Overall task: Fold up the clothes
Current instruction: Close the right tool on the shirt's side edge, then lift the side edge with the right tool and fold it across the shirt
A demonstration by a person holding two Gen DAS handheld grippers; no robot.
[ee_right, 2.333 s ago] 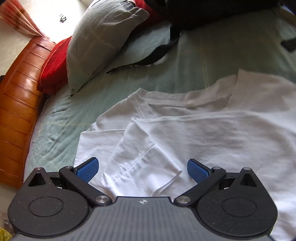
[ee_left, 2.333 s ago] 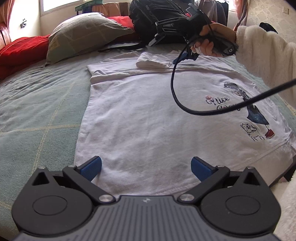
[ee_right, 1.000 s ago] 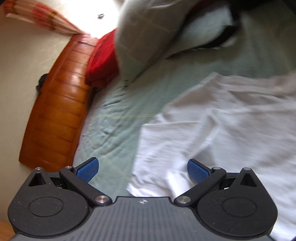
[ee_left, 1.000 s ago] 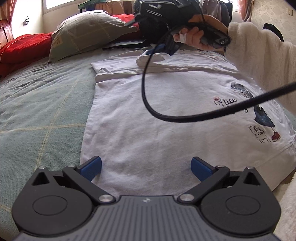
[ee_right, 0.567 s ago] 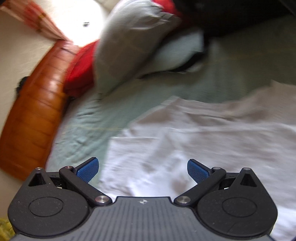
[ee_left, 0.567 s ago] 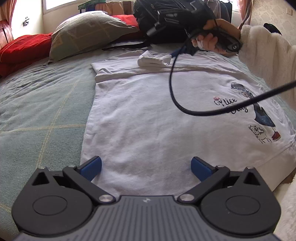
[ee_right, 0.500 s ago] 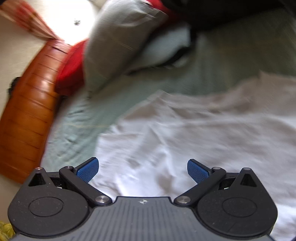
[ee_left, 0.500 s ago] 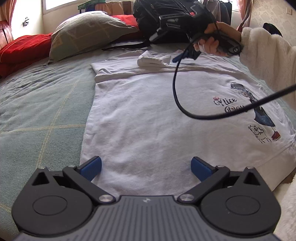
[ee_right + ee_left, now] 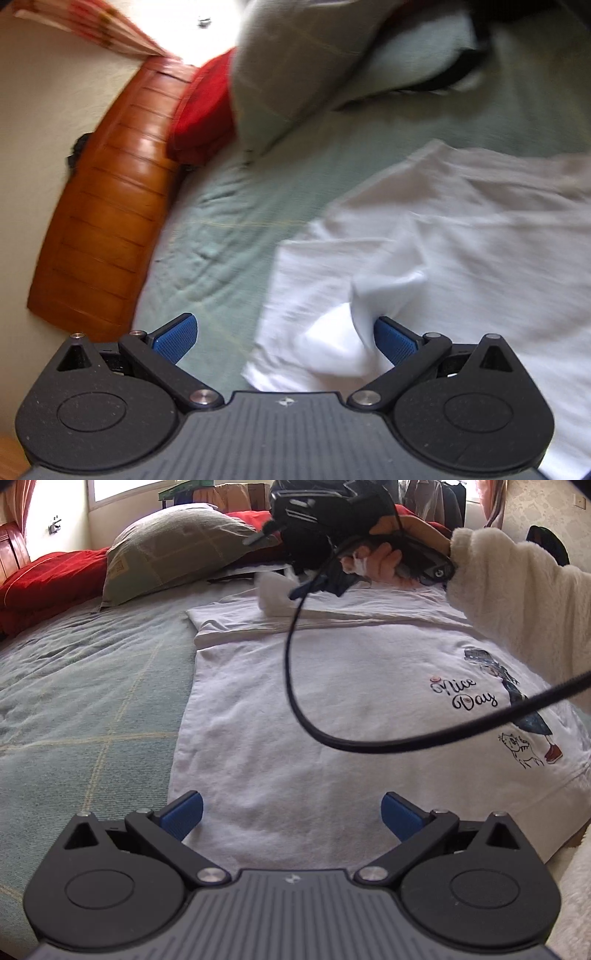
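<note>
A white T-shirt with a "Nice Day" print lies flat on the green bedspread. My left gripper is open and empty, low over the shirt's near hem. My right gripper hovers at the shirt's far end over a bunched sleeve. In the right wrist view my right gripper is open, and the raised sleeve fold rests against the right fingertip. That view is blurred.
A grey-green pillow and a red pillow lie at the bed's far left. A black backpack sits behind the shirt. The wooden headboard runs along the left. A black cable hangs across the shirt.
My right gripper has swung left and lower onto the folded sleeve, which now bunches up against its right finger. My left gripper has stayed put.
</note>
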